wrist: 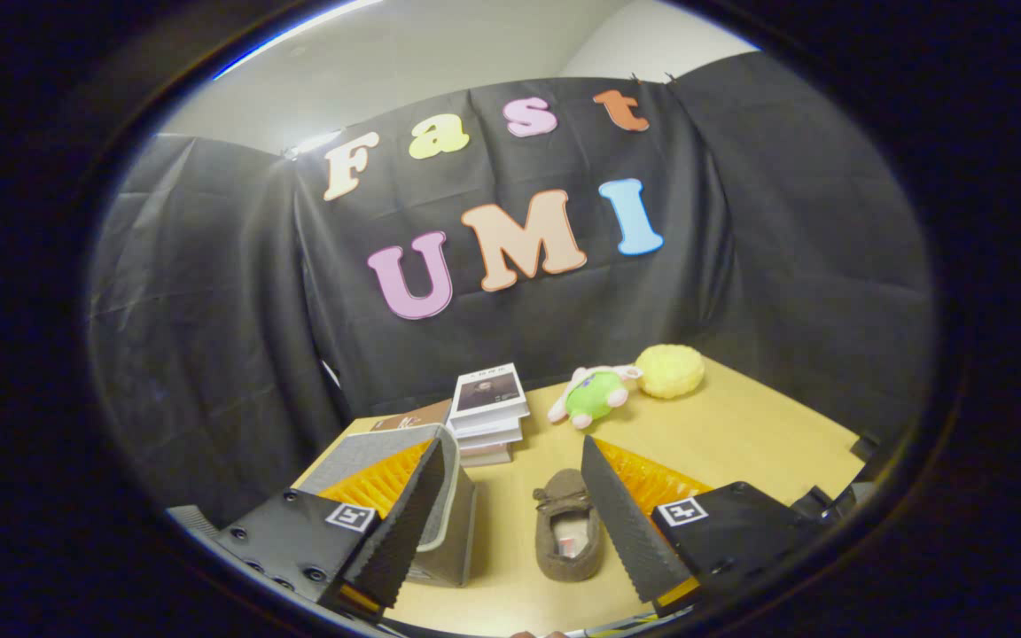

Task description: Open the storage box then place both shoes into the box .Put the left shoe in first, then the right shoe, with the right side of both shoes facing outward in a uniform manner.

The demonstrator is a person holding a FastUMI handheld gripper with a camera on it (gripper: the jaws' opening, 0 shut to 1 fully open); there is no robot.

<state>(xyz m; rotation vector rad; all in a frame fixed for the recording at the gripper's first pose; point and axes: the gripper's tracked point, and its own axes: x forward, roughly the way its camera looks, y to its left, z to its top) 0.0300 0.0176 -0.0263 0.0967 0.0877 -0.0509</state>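
Observation:
My gripper (510,456) hangs above the wooden table (741,434), fingers spread wide and open with nothing held. One brown slipper-style shoe (568,525) lies on the table between the fingers, close to the right fingertip (604,470), toe pointing away from me. The grey storage box (453,496) stands at the left, partly hidden behind the left finger (413,509). Its lid or top panel (369,447) looks flat and pale grey. Whether the box is open cannot be told from here.
A stack of books (488,415) sits just beyond the box. Farther back lie a green and pink plush toy (595,395) and a yellow plush ball (670,370). Black cloth walls close the booth behind and on both sides.

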